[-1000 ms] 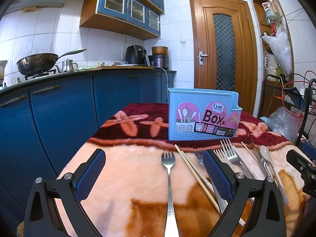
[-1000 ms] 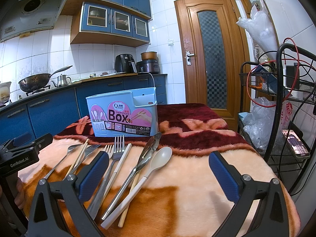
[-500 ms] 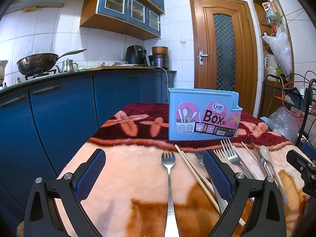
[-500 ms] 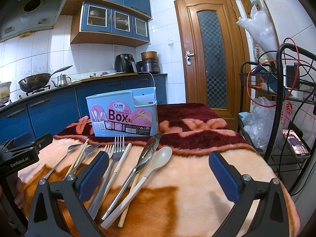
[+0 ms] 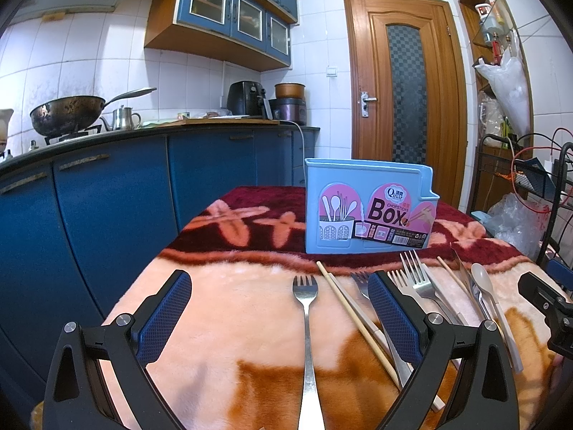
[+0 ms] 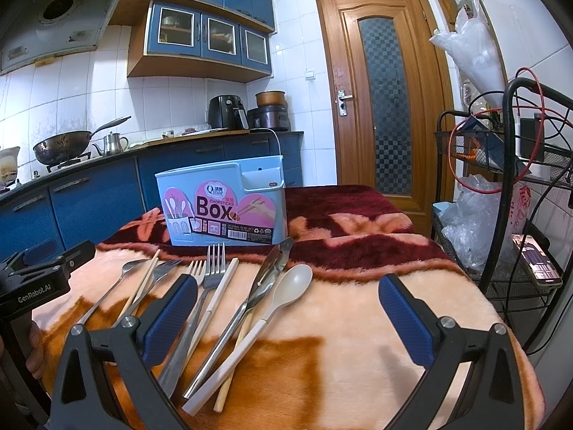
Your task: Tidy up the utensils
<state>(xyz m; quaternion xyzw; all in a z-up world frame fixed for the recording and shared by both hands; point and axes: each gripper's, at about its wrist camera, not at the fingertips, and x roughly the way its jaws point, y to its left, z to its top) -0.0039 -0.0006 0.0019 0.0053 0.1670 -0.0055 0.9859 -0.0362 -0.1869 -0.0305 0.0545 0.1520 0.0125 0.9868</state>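
Both claws hover spread and empty above a blanket-covered surface [image 5: 222, 301] in a blue-cabineted kitchen. The left claw [image 5: 279, 317] frames a lone steel fork [image 5: 307, 326] lying lengthwise between its fingers. The right claw [image 6: 288, 317] sits over a loose row of forks, chopsticks and a pale spoon [image 6: 283, 295]. The light-blue chopsticks box [image 6: 224, 206] stands upright just behind the utensils.

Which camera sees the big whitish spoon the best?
The right wrist view. There the spoon lies in the open between the gripper fingers, with its whole bowl and long pale handle showing. In the left wrist view the same spoon sits far to the right, smaller, squeezed against other cutlery.
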